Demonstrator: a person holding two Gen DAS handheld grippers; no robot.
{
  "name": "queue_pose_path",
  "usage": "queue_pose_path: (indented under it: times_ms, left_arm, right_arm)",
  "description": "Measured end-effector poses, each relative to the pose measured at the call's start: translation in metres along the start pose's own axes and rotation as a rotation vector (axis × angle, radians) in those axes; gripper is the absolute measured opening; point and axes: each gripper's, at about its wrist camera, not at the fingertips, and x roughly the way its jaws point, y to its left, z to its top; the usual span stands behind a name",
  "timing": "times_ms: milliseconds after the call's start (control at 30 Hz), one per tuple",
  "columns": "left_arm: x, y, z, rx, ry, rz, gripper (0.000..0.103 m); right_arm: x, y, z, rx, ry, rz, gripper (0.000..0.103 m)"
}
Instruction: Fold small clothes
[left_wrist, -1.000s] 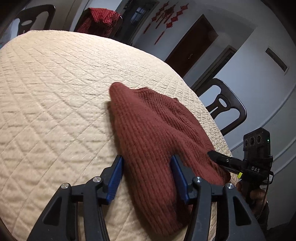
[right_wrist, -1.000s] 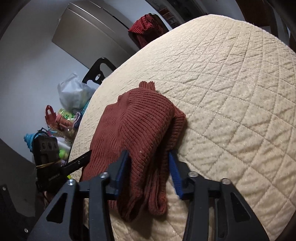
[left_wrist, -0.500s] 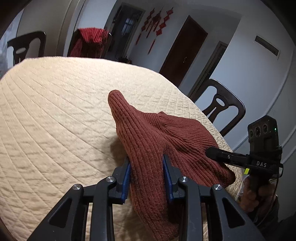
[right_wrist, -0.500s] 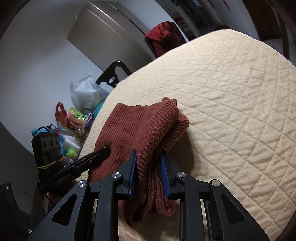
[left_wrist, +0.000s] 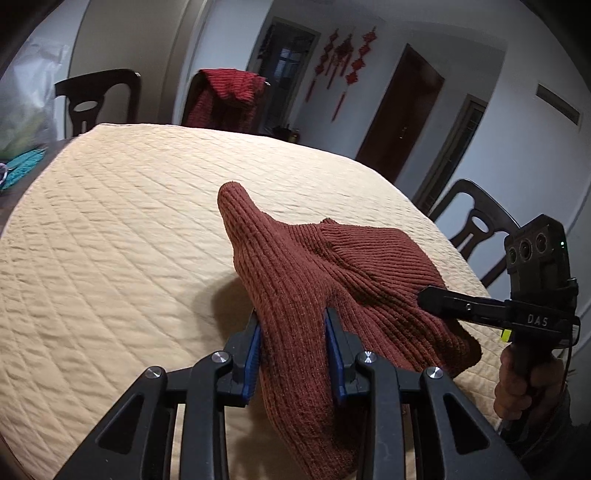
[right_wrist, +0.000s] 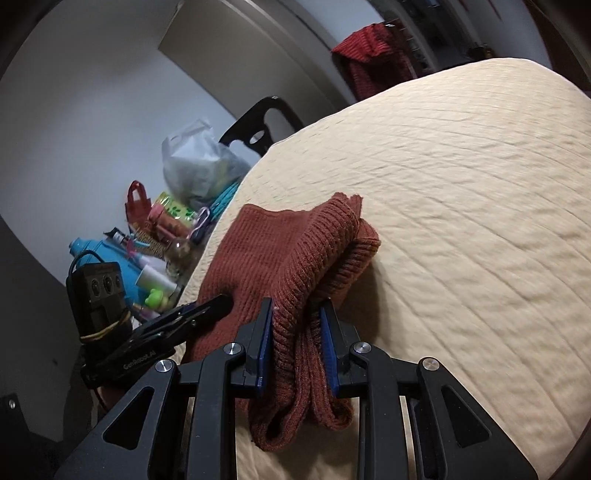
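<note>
While my left gripper (left_wrist: 293, 345) clamps a raised ridge of the rust-brown knitted sweater (left_wrist: 332, 280), its blue pads (left_wrist: 253, 352) pressed into the knit on either side, my right gripper (right_wrist: 297, 341) pinches a bunched double fold of the same garment at the near edge. Between the two grips the sweater is partly lifted, its far part resting on the cream quilted table cover (left_wrist: 110, 240). Dark chairs (left_wrist: 476, 225) stand around the table; a red garment (left_wrist: 225, 99) is draped over one.
</note>
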Motion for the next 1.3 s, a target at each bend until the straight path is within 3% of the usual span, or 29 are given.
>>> queue_pose_path:
  times_ms: [267, 467, 633, 733, 900, 1100, 1167, 1300]
  left_arm:
    - [-0.012, 0.058, 0.038, 0.004, -0.039, 0.057, 0.034]
    - [-0.007, 0.104, 0.045, -0.050, -0.029, 0.091, 0.034]
    - [0.008, 0.132, 0.033, -0.109, 0.026, 0.129, 0.038]
    - [-0.001, 0.132, 0.025, -0.127, 0.010, 0.150, 0.040]
    - [-0.029, 0.116, 0.024, -0.094, -0.059, 0.234, 0.040]
    - [-0.023, 0.093, 0.014, -0.034, -0.046, 0.249, 0.038]
    - [-0.010, 0.101, 0.011, -0.032, -0.015, 0.271, 0.038]
    - [-0.016, 0.099, 0.011, -0.028, -0.027, 0.291, 0.038]
  right_arm:
    - [0.061, 0.024, 0.034, -0.024, 0.029, 0.048, 0.024]
    - [0.103, 0.029, 0.046, -0.024, 0.060, 0.071, 0.024]
    - [0.127, 0.017, 0.041, 0.002, 0.125, -0.015, 0.027]
    - [0.113, 0.012, 0.041, 0.020, 0.117, -0.028, 0.028]
    - [0.086, 0.041, 0.050, -0.117, 0.021, -0.085, 0.028]
    - [0.126, 0.052, 0.041, -0.228, 0.120, -0.158, 0.026]
    - [0.132, 0.045, 0.039, -0.251, 0.120, -0.209, 0.026]
    - [0.122, 0.050, 0.039, -0.270, 0.112, -0.227, 0.026]
